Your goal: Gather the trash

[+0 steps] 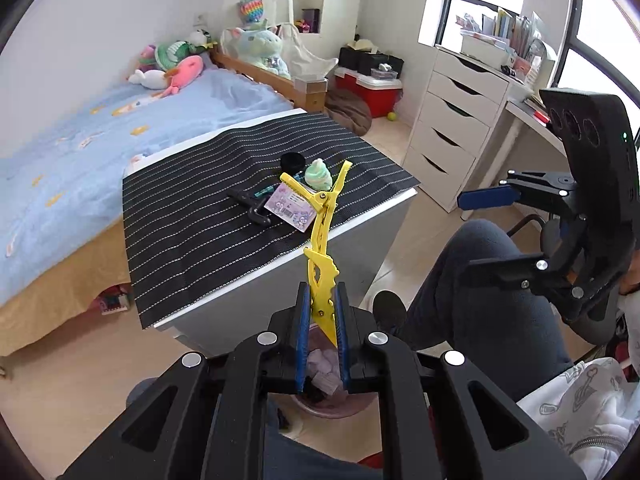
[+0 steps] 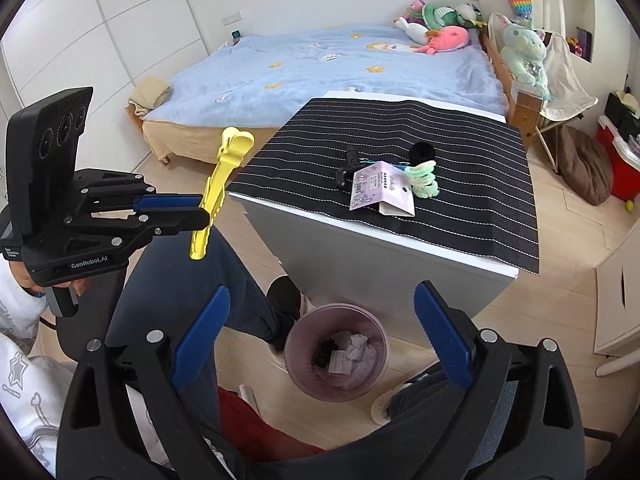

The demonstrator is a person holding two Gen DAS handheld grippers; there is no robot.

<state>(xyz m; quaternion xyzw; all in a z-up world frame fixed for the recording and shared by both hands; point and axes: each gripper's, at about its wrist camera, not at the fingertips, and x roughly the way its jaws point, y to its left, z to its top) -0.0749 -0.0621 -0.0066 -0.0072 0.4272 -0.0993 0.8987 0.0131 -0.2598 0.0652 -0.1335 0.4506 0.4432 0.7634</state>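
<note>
My left gripper point(image 1: 322, 300) is shut on a yellow hair clip point(image 1: 322, 240), held upright in the air over the pink trash bin point(image 1: 340, 410); the clip also shows in the right wrist view point(image 2: 218, 184), gripped by the left gripper point(image 2: 200, 210). My right gripper point(image 2: 320, 304) is open and empty above the bin point(image 2: 337, 354), which holds crumpled paper. On the striped mat point(image 2: 460, 152) lie a purple paper card point(image 2: 378, 192), a green hair tie point(image 2: 422, 178), a black round lid point(image 2: 421, 152) and a black clip point(image 2: 346, 170).
The mat covers a white cabinet point(image 2: 360, 264) beside a blue bed point(image 2: 320, 68) with plush toys. A white drawer unit point(image 1: 452, 128) stands at the right. The person's legs point(image 1: 472, 280) and chair sit by the bin.
</note>
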